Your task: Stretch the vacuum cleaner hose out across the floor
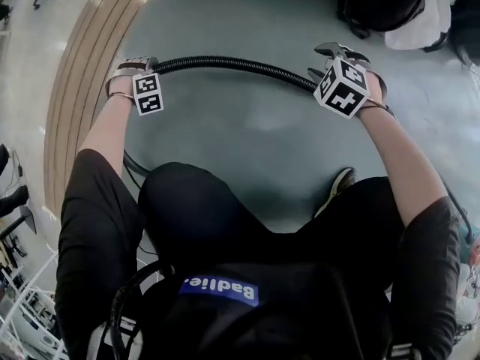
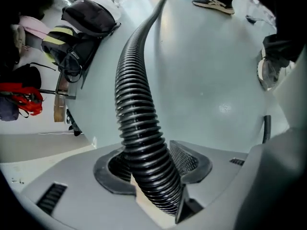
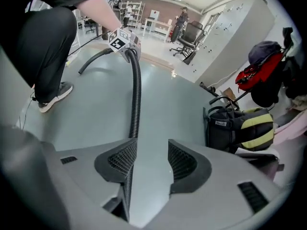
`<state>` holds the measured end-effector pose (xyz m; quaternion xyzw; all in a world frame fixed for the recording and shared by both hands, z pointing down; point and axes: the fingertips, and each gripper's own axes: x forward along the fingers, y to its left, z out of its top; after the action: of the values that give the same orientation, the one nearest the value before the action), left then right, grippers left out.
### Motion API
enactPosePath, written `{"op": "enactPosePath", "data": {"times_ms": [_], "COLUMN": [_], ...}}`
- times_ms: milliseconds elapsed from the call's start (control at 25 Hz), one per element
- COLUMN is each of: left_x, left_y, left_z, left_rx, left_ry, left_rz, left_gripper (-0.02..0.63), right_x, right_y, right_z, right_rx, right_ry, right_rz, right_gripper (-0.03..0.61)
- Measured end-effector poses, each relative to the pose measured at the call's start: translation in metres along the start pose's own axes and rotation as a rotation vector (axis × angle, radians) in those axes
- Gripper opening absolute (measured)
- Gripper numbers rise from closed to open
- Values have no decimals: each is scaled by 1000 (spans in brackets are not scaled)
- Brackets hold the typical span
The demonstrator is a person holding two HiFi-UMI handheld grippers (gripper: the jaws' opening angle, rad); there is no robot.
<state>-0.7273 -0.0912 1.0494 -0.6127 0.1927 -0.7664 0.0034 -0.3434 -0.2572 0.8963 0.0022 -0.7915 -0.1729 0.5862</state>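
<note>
Your left claw (image 2: 156,166) is clamping the black ribbed hose (image 2: 132,104); your right claw (image 3: 148,163) is standing open, the hose running just beside one jaw.

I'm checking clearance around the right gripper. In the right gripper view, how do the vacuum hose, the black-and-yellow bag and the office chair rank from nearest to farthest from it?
1. vacuum hose, running between the jaws of the right gripper.
2. black-and-yellow bag, on the floor to the right.
3. office chair, far back in the room.
</note>
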Motion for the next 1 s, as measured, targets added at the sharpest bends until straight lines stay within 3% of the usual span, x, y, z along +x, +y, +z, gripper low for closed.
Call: {"op": "enactPosePath", "data": {"times_ms": [80, 200, 320, 440, 600, 680, 800, 1000], "left_x": [18, 36, 49, 60, 52, 31, -10, -70], "left_y": [-5, -14, -27, -32, -16, 0, 28, 57], "left_z": [2, 7, 4, 6, 17, 27, 56, 113], "left_rx": [-15, -35, -72, -89, -95, -133, -239, -387], "left_ry": [-56, -137, -205, -248, -273, -299, -410, -554], "left_rz": [-20, -68, -147, -216, -233, -199, -128, -30], "left_gripper": [213, 221, 318, 353, 353, 353, 353, 353], "right_x": [-6, -20, -36, -60, -88, -88, -78, -51], "right_y": [6, 11, 21, 36, 55, 63, 56, 41], "right_z": [2, 2, 1, -13, -40, -52, -63, -76], "right_rx": [74, 318, 474, 500, 545, 564, 588, 534], "right_ry": [27, 25, 25, 72, 103, 93, 49, -64], "right_rz": [-1, -5, -9, -34, -55, -44, -46, -28], "right_gripper": [187, 187, 187, 187, 187, 187, 187, 187]}}
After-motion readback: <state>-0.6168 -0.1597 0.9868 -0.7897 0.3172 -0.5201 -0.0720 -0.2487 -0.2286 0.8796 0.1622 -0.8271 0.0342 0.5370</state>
